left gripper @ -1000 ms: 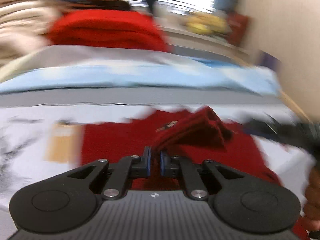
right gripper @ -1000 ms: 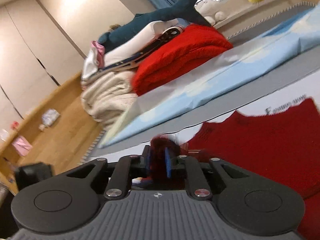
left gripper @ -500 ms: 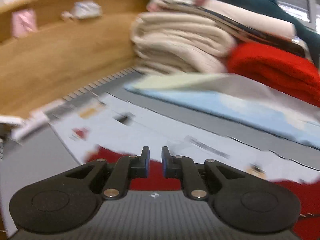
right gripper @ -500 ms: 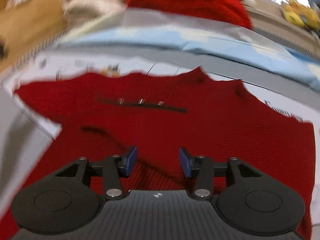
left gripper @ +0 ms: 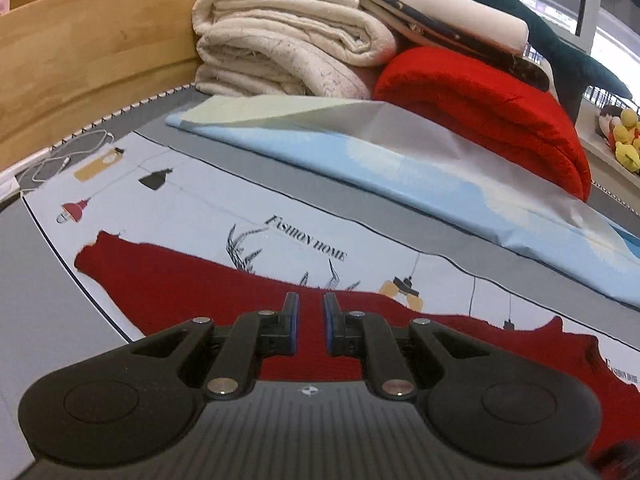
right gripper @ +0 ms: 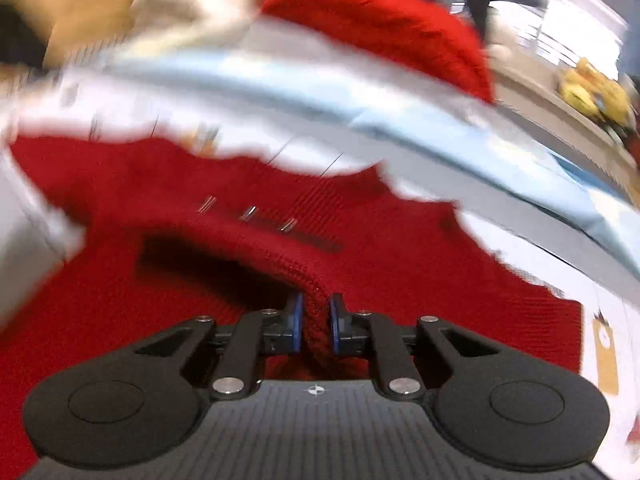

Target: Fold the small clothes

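Note:
A dark red knit garment (left gripper: 180,280) lies spread on a white printed sheet (left gripper: 200,216). My left gripper (left gripper: 311,308) hovers over the garment's far edge, its jaws nearly together with nothing between them. In the blurred right wrist view the garment (right gripper: 420,272) fills the foreground, with three small metal snaps (right gripper: 250,213) along an opening. My right gripper (right gripper: 316,312) is closing, and a raised ridge of the knit is pinched between its blue pads (right gripper: 297,320).
Behind the garment lie a folded light blue sheet (left gripper: 400,168), a thick red blanket (left gripper: 480,96) and stacked cream blankets (left gripper: 280,40). A wooden headboard (left gripper: 80,48) runs along the left, with a white cable (left gripper: 60,164) near it. Yellow plush toys (left gripper: 624,140) sit far right.
My left gripper let go of the red fold it held and swung left, now empty. My right gripper released its cloth, opened over the garment, then closed on a ridge of knit.

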### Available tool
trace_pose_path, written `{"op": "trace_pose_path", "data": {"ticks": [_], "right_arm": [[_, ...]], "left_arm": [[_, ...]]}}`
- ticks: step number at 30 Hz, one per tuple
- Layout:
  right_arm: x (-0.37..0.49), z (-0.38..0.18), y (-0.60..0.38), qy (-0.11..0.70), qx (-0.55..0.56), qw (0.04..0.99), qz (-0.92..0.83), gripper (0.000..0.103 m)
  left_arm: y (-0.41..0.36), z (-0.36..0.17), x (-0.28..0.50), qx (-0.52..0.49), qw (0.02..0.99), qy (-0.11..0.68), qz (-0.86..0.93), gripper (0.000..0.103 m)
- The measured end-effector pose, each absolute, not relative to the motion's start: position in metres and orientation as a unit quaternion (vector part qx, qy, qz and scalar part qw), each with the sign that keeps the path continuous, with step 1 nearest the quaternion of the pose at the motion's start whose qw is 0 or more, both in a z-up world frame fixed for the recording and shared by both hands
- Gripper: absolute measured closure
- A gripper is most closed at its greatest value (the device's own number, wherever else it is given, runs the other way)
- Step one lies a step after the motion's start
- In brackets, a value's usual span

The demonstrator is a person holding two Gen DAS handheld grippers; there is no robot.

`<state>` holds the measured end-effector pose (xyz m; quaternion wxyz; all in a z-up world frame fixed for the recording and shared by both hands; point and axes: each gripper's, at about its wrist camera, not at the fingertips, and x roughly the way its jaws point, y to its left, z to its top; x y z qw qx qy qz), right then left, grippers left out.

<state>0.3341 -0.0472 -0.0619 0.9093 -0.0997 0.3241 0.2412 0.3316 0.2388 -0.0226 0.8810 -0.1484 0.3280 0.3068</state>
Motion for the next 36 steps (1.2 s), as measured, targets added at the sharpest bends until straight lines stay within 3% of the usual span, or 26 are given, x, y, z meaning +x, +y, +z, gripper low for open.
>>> {"op": "trace_pose_path", "data": {"ticks": [4,7,10,13,18,26,29,33,36], "right_arm": [[0.361,-0.028,-0.163,0.295,0.04,0.941,0.16,0.091],[0.377,-0.031,-0.29,0.283,0.114,0.952,-0.033,0.09],[0.358,-0.051,-0.407,0.29,0.194,0.885,-0.307,0.082],[0.329,-0.066,-0.461,0.285,0.318,0.839,-0.336,0.082],[0.34,-0.087,-0.441,0.329,0.375,0.843,-0.202,0.078],[0.362,-0.135,-0.361,0.452,0.397,0.797,-0.055,0.071],[0.363,-0.141,-0.348,0.449,0.399,0.798,-0.043,0.063],[0.367,-0.147,-0.347,0.428,0.433,0.791,-0.05,0.063],[0.369,-0.148,-0.349,0.42,0.439,0.792,-0.061,0.063]], "left_arm": [[0.233,-0.022,0.331,-0.137,0.886,0.332,0.293,0.09],[0.225,-0.027,0.331,-0.122,0.89,0.342,0.276,0.09],[0.22,-0.034,0.331,-0.119,0.891,0.358,0.253,0.09],[0.215,-0.045,0.334,-0.132,0.886,0.381,0.229,0.084],[0.216,-0.077,0.338,-0.219,0.854,0.432,0.19,0.082],[0.213,-0.118,0.344,-0.234,0.822,0.494,0.16,0.082],[0.226,-0.124,0.34,-0.248,0.81,0.5,0.18,0.082],[0.244,-0.13,0.334,-0.276,0.796,0.501,0.199,0.074],[0.257,-0.134,0.33,-0.314,0.78,0.499,0.21,0.074]]}}
